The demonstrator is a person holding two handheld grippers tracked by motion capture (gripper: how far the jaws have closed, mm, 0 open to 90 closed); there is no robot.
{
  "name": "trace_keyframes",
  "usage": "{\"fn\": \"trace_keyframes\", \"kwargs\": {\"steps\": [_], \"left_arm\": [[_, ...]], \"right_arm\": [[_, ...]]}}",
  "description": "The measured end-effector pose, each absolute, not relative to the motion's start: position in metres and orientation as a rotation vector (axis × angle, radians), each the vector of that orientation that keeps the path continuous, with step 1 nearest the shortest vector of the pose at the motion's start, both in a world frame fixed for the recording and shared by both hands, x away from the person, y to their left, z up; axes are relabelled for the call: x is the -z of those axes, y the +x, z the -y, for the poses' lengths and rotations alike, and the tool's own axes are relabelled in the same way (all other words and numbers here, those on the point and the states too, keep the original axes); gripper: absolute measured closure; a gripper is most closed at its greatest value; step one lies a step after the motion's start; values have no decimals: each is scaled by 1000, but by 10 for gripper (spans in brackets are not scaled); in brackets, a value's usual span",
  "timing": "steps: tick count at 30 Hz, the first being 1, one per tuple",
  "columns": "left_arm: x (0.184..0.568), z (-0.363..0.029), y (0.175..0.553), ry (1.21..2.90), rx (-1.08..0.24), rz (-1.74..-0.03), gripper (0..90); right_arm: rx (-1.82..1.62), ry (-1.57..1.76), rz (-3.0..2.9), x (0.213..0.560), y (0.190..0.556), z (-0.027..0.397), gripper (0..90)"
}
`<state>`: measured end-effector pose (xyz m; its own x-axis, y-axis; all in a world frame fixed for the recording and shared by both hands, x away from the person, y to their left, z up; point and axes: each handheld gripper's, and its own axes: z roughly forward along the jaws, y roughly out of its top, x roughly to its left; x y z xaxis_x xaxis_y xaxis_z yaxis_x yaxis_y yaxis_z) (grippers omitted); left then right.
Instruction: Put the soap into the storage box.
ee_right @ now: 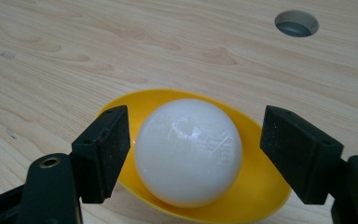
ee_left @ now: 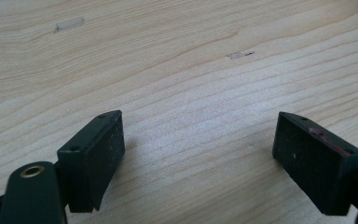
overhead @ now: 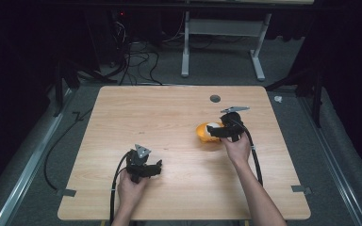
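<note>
A white ball (ee_right: 189, 151) rests in a shallow yellow bowl (ee_right: 261, 196) on the wooden table, right of centre in the high view, where the bowl (overhead: 201, 132) is partly covered by my right gripper (overhead: 215, 133). In the right gripper view my right gripper (ee_right: 198, 135) straddles the ball. Its left pad (ee_right: 107, 149) is close against the ball and the right pad (ee_right: 298, 154) stands off with a gap, so it is open. My left gripper (overhead: 157, 166) sits low over bare wood at the front left, and its own view shows the left gripper (ee_left: 198, 135) wide open with nothing between the pads.
The table (overhead: 169, 108) has a round cable hole (overhead: 215, 98) behind the bowl, also in the right gripper view as the hole (ee_right: 296, 23). Cables trail from both grippers toward the front edge. Floor cables and a white desk frame (overhead: 221, 42) lie beyond the far edge.
</note>
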<state>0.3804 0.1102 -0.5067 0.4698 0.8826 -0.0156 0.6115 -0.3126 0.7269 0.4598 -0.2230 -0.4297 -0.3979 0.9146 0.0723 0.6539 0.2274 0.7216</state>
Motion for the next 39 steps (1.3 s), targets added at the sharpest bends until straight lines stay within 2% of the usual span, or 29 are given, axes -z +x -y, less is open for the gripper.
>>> {"fn": "trace_keyframes", "kwargs": {"steps": [39], "left_arm": [[507, -110, 380, 2042, -514, -1236, 171]], "right_arm": [[-1096, 1341, -2051, 391, 422, 238, 269]]}}
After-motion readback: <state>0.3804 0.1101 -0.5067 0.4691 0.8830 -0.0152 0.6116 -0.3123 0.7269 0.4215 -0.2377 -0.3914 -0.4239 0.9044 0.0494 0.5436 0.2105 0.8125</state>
